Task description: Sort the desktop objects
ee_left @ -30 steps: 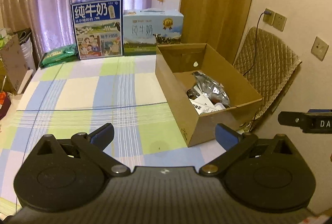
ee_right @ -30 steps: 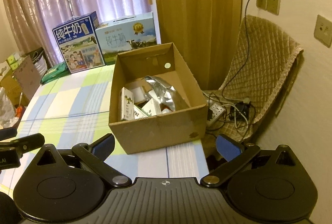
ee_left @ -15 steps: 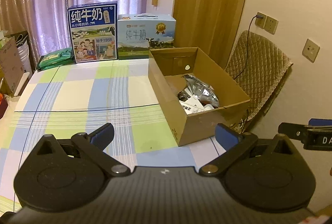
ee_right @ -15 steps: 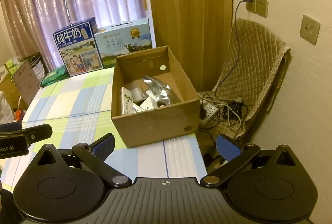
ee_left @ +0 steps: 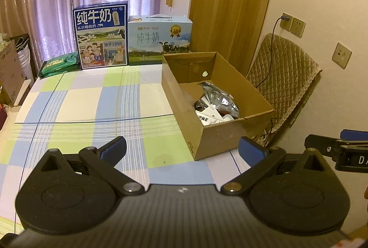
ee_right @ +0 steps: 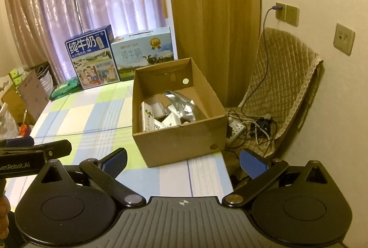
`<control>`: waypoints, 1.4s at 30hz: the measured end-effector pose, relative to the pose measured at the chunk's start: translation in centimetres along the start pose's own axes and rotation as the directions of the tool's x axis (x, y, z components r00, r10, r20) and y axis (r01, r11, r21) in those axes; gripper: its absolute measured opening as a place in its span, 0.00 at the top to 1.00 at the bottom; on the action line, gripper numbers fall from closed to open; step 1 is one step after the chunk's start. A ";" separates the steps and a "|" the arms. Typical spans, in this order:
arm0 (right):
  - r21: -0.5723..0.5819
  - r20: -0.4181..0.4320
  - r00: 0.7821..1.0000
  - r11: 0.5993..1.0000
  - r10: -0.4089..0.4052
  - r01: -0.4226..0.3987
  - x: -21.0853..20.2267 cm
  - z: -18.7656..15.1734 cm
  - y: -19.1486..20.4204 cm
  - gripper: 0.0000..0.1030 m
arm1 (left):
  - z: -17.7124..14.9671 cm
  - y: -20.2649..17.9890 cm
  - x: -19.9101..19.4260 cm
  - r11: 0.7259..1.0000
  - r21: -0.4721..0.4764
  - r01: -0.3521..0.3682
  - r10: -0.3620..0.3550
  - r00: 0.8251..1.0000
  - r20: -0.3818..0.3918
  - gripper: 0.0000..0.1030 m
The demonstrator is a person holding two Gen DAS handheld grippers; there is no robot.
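1. Left tongs [ee_left: 181,148] and right tongs [ee_right: 182,159]: both released, empty, above the checked worktop [ee_left: 92,105].
2. Cardboard box [ee_right: 181,144] at the worktop's right edge holds a silver foil bag [ee_right: 184,105] and small white cartons [ee_right: 147,119].
3. Behind the box: blue milk case [ee_left: 101,38] reading "纯牛奶", "1956"; pale milk case [ee_left: 158,41], "纯牛奶".

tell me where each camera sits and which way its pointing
Left wrist: sits on the left gripper, looking along its open fingers over the checked table to the cardboard box; the right gripper's tip shows at the right edge.
Right wrist: sits on the right gripper, fingers open, looking at the box from nearer the chair; a hand shows lower left.
Shared: box, table, two milk cartons.
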State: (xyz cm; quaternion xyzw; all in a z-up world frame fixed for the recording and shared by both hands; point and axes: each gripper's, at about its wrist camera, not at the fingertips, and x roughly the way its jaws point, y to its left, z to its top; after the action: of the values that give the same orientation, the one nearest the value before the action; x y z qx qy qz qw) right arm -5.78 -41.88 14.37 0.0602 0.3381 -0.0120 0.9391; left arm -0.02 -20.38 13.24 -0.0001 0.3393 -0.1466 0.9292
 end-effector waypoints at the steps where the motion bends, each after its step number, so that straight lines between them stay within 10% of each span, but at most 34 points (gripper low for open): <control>1: 0.001 0.000 1.000 1.000 0.001 -0.001 0.0 0.0 0.0 0.02 | 0.0 0.0 0.1 1.000 0.000 0.001 -0.001 1.000 -0.003 0.01; 42: 0.020 -0.030 1.000 1.000 0.001 -0.001 1.7 -0.6 -0.6 0.02 | -0.7 0.5 2.0 1.000 -0.002 0.000 0.000 0.999 -0.042 0.01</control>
State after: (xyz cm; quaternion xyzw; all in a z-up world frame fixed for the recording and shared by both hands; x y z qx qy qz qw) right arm -4.90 -42.34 12.72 0.0702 0.3517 -0.0141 0.9334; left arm 1.11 -20.40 11.35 0.0023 0.3589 -0.1462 0.9219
